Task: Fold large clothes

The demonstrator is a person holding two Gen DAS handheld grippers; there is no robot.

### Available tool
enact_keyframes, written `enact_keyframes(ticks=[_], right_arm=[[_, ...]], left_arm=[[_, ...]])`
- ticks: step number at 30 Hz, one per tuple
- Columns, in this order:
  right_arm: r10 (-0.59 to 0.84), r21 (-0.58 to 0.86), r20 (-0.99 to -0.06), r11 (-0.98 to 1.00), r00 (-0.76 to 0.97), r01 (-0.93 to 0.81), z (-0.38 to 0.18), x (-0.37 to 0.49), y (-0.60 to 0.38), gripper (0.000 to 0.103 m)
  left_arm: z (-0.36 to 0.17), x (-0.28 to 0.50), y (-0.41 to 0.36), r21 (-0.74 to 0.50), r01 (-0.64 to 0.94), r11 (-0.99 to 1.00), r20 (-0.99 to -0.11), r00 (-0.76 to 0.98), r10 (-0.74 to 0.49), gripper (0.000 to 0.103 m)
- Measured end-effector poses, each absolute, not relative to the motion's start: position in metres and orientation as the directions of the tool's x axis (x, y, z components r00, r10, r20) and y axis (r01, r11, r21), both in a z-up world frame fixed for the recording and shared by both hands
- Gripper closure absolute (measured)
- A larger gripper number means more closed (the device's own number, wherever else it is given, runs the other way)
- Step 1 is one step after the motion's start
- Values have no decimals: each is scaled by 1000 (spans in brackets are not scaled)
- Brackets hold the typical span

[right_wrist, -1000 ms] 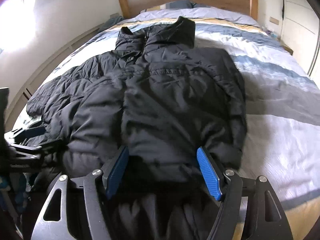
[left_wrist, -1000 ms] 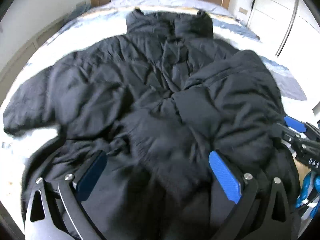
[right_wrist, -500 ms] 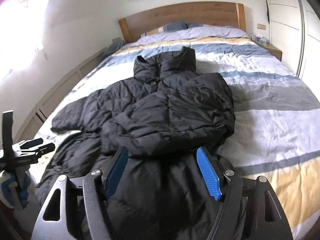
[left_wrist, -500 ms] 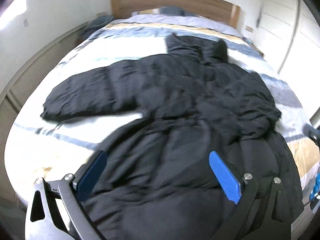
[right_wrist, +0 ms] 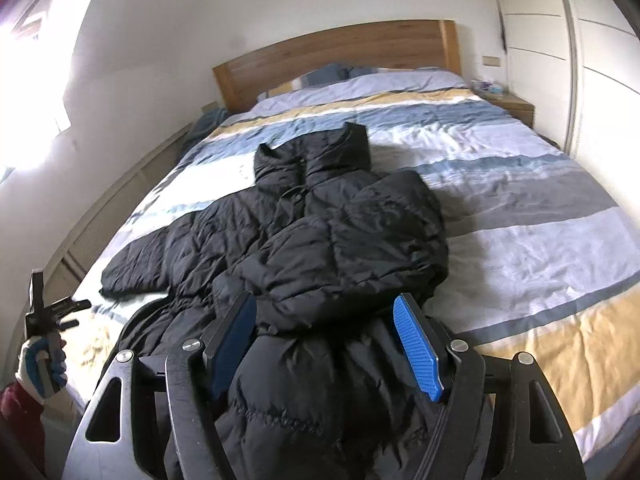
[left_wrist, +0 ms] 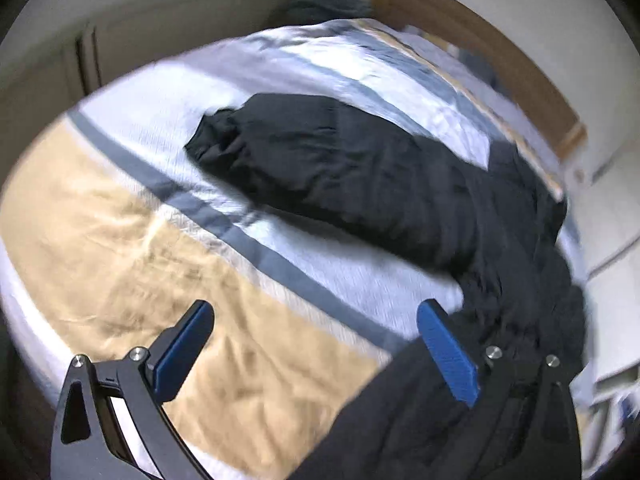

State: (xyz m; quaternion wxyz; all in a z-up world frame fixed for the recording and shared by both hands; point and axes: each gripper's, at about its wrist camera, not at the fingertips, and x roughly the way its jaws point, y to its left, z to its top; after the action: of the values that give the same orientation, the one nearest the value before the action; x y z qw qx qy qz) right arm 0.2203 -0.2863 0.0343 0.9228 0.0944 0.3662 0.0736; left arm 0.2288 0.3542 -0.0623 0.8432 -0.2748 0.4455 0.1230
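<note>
left jaws: my left gripper (left_wrist: 316, 348) is wide apart, nothing in it, over bare duvet (left_wrist: 120, 240)
right jaws: right gripper (right_wrist: 326, 344) apart too, coat (right_wrist: 320, 240) bulging between, not pinched
coat: flat on the bed, one sleeve (left_wrist: 320, 152) still out
risk: puffy fill could spring the fold open or slip off the edge
containers: none here

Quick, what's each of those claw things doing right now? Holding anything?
Left gripper: open, holding nothing, over the bedspread.
Right gripper: open, jaws wide above the black jacket, not gripping it.
</note>
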Motion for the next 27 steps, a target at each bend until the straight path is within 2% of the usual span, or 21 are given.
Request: enact_keyframes(ticks=[8,15,20,21,23,24,26,27], right_arm=[[113,199,-698,979,707,39,29,240,-305,32],[70,183,-718,979,692,91,20,251,-316,32],[57,179,-734,977,677,112,10,257,-321,32],[57,177,-737,978,673,112,8,258,-321,32],[55,174,-744,978,666,114,3,260,-322,32],[56,175,-746,978,664,114,1,260,-323,32],[57,178,-748,977,661,118,-1,260,-325,32],[57,180,-748,977,661,119,-3,261,-327,32]], left_arm=[[-108,268,423,-569,-535,624,-759,634,-148,2],[-135,298,448,-619,-570,540,-747,640,-180,5],[-143,315,452,-657,-559,506,-723,658,-212,33],[-144,318,452,-664,-557,499,-718,661,-218,35],[-147,325,453,-673,-561,481,-714,663,-226,57],[-148,325,453,-678,-563,472,-712,664,-230,62],[-150,326,456,-693,-562,451,-700,674,-236,79],[-149,325,456,-697,-560,448,-696,680,-232,83]])
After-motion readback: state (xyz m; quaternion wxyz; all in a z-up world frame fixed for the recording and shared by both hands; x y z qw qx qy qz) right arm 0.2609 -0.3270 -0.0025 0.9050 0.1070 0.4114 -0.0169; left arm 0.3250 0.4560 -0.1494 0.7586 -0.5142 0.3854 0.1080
